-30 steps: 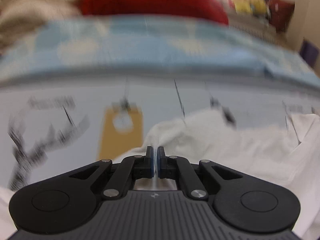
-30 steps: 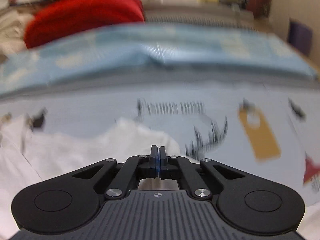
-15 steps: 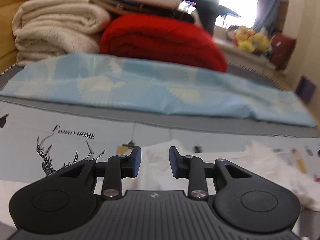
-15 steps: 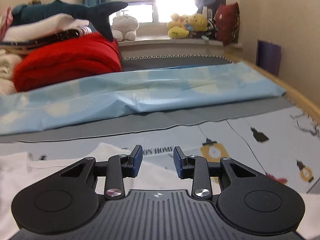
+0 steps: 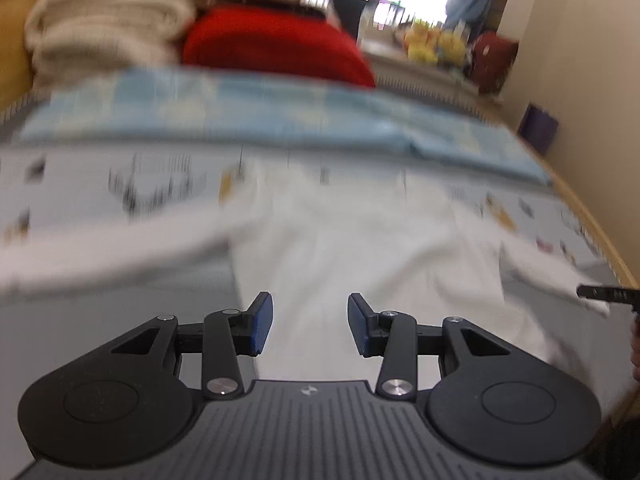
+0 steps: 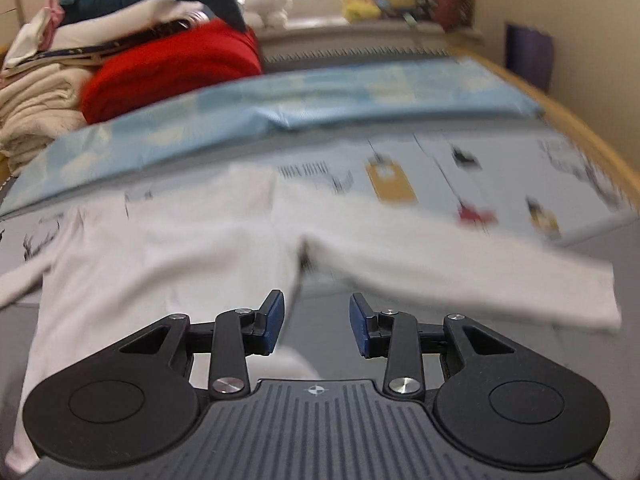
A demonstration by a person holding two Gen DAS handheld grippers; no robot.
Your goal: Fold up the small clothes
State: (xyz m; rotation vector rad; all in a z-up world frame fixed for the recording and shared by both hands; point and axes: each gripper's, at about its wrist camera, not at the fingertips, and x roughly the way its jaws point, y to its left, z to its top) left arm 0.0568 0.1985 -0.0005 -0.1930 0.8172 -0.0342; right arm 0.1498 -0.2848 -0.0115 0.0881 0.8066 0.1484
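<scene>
No readable text; dark lettering on the printed bedsheet (image 6: 304, 170) is blurred (motion smear, both views).

White garment (image 6: 168, 252) on printed bedsheet (image 6: 500, 168)

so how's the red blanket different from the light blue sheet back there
The red blanket is a thick, plump folded bundle; the light blue sheet lies thin and flat in a long strip. The blanket is plain red, while the sheet has pale patches. The blanket sits farther back, beside stacked cream bedding. Both are bedding on the same bed.
</scene>
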